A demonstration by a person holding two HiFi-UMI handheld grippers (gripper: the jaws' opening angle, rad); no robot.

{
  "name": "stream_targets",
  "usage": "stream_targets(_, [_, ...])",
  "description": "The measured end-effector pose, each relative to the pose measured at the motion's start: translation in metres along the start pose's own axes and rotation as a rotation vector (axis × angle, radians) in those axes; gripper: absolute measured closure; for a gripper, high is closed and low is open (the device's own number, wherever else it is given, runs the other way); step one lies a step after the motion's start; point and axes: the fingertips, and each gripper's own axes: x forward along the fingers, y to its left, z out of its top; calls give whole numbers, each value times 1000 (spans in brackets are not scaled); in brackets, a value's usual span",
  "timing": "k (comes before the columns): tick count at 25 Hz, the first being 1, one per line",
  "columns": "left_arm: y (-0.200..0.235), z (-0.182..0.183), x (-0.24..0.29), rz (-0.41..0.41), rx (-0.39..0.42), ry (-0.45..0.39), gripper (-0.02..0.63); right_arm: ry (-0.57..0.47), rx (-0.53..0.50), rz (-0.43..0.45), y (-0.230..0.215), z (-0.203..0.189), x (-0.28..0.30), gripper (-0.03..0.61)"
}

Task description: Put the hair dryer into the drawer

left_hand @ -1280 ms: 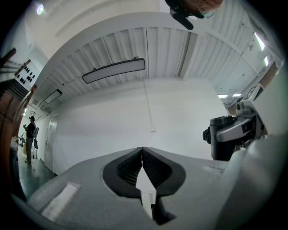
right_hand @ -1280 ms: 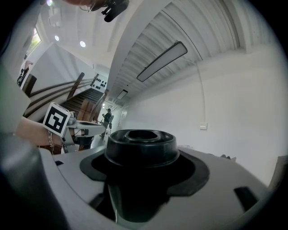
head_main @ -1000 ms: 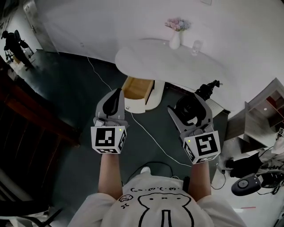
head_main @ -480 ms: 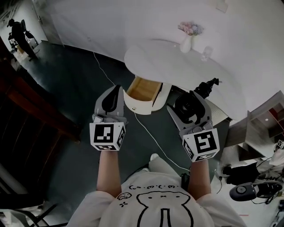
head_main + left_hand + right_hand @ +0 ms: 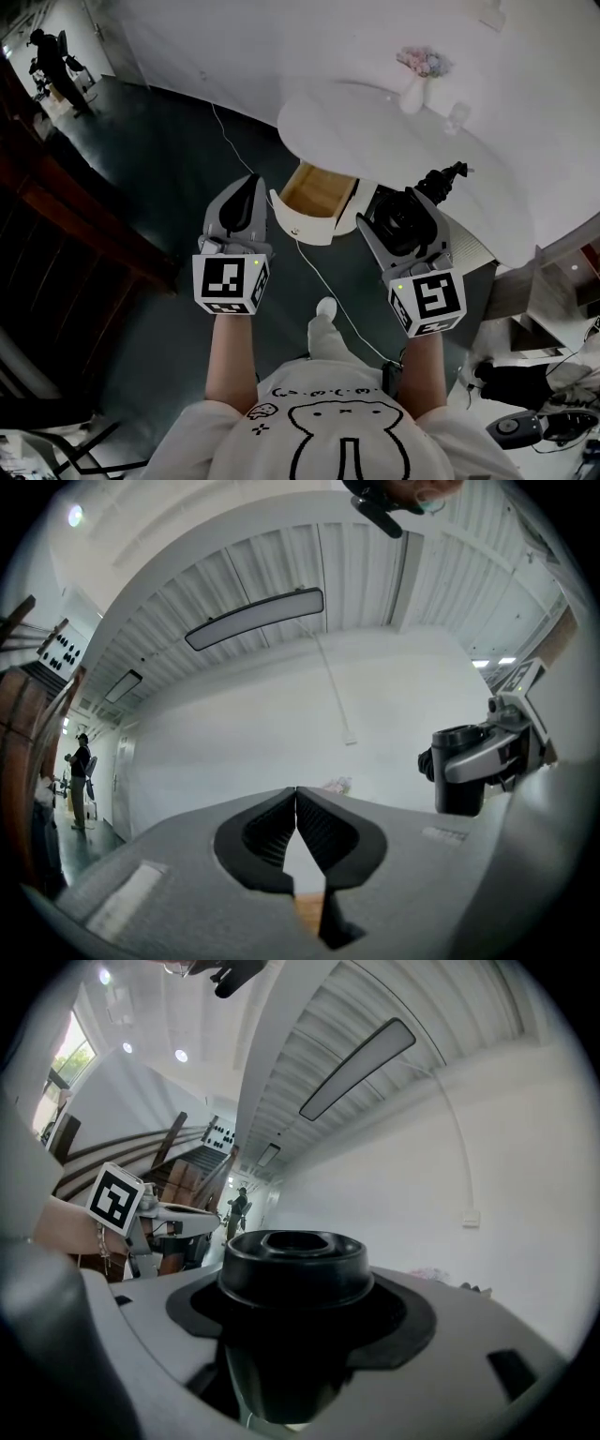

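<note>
The hair dryer (image 5: 401, 217), clamped barrel-end up in the right tongs (image 5: 405, 208), hangs just right of the open drawer (image 5: 302, 223), while the left tongs (image 5: 247, 187), pressed together and empty, sit just left of it.

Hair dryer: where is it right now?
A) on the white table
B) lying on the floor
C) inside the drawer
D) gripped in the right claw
D: the right gripper view shows the dryer clamped between the jaws of the right claw, outside the open drawer.
</note>
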Motion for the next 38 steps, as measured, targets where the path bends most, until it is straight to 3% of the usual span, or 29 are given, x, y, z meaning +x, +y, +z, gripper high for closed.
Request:
stream_targets(10, [25, -14, 71, -14, 49, 27, 597, -16, 39, -29, -52, -16, 70, 225])
stream_targets(21, [65, -58, 178, 20, 33, 65, 597, 13, 19, 33, -109, -39, 187, 225])
stream_targets(28, [82, -104, 209, 35, 15, 141, 597, 79, 8, 104, -110, -74, 229, 225])
stream_targets(38, [130, -155, 210, -4, -34, 247, 597, 206, 75, 182, -48, -121, 272, 225])
